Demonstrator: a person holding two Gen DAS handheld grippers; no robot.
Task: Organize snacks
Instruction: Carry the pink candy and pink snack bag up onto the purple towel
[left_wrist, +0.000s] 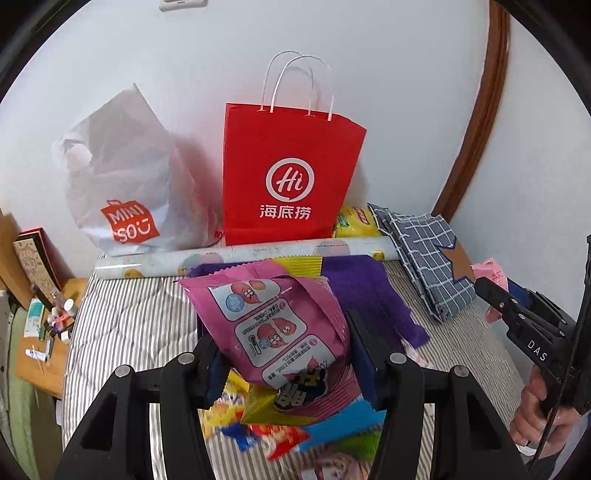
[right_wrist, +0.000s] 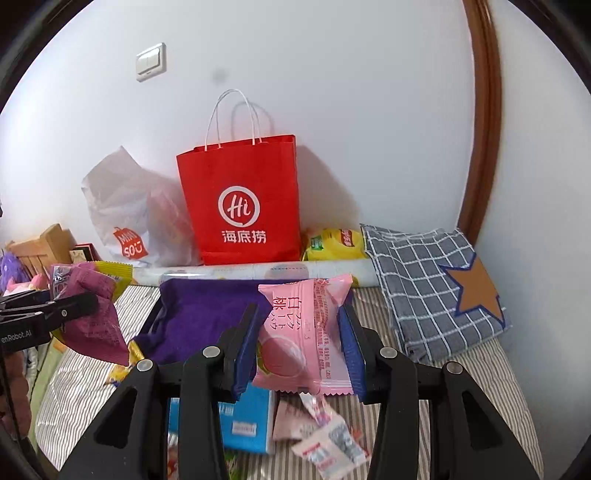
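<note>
My left gripper (left_wrist: 284, 343) is shut on a magenta snack bag (left_wrist: 273, 317) with a yellow top edge, and holds it above the striped bed. In the right wrist view, the right gripper (right_wrist: 299, 325) is shut on a pink peach snack packet (right_wrist: 306, 332). A red paper bag (left_wrist: 291, 177) (right_wrist: 243, 206) with white handles stands upright against the wall beyond both grippers. A purple-lined box (right_wrist: 199, 314) lies in front of it. The left gripper (right_wrist: 86, 304) with its magenta bag (right_wrist: 92, 325) shows at the left edge of the right wrist view. The right gripper (left_wrist: 491, 291) shows at the right edge of the left wrist view.
Loose snacks (left_wrist: 280, 432) (right_wrist: 325, 439) and a blue pack (right_wrist: 247, 417) lie on the bed under the grippers. A white plastic shopping bag (left_wrist: 125, 184), a yellow chip bag (right_wrist: 336, 243), a paper roll (left_wrist: 240, 256) and a folded checked cloth (right_wrist: 436, 288) line the wall. A cluttered wooden stand (left_wrist: 48, 332) is at the left.
</note>
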